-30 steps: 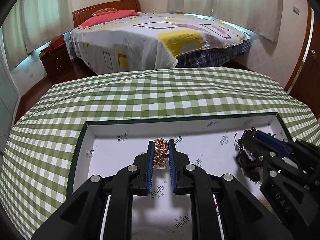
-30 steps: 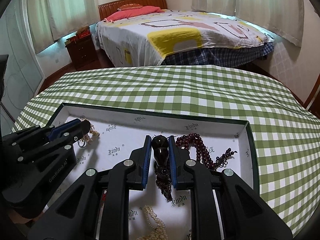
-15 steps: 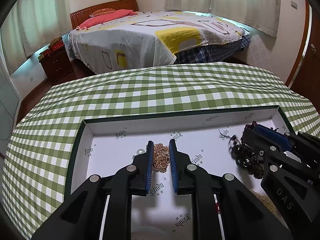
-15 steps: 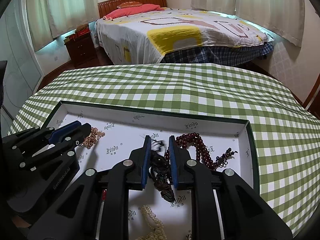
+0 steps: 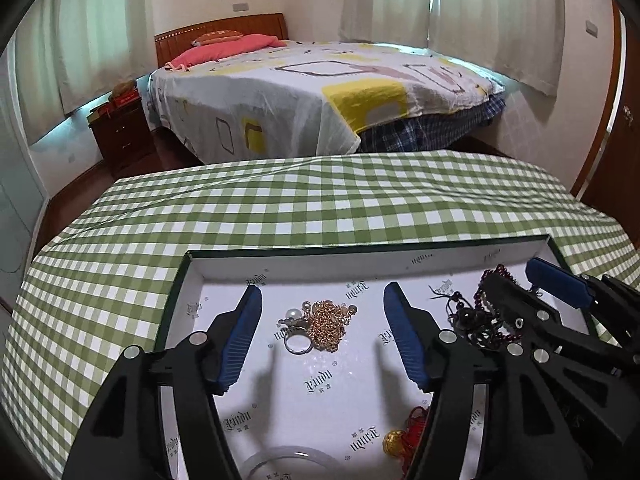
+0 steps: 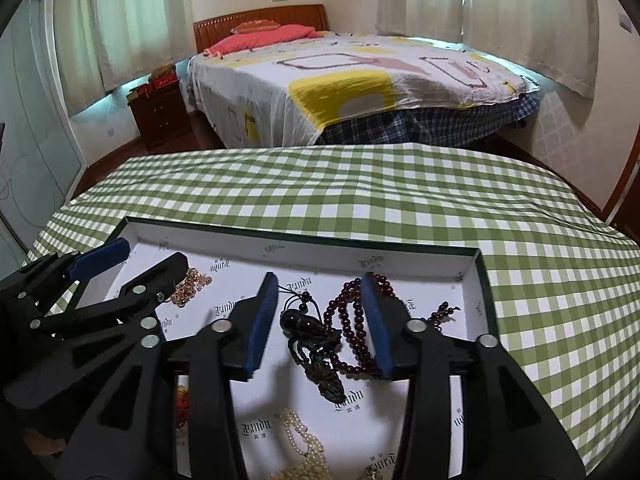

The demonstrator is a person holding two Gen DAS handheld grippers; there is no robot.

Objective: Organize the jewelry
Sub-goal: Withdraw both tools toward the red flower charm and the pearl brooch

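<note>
A white-lined box with a dark green rim (image 5: pixel 360 245) lies on the checked table. My left gripper (image 5: pixel 322 300) is open and empty, just above a gold chain (image 5: pixel 330 322) with a silver ring (image 5: pixel 298 344) and a pearl. My right gripper (image 6: pixel 320 284) is open and empty over a dark pendant on a black cord (image 6: pixel 302 322), beside dark red beads (image 6: pixel 350 320). The right gripper also shows in the left wrist view (image 5: pixel 516 280), and the left gripper in the right wrist view (image 6: pixel 152 256).
In the box's near part lie a pearl strand (image 6: pixel 302 446), a gold and red charm (image 5: pixel 402 438) and a clear bangle (image 5: pixel 288 462). The green checked tablecloth (image 5: pixel 320 200) spreads around the box. A bed (image 5: pixel 320 92) and a nightstand (image 5: pixel 120 136) stand beyond the table.
Both grippers have opened. The left let go of the gold chain and the right let go of the dark pendant; both pieces now lie on the box floor.
</note>
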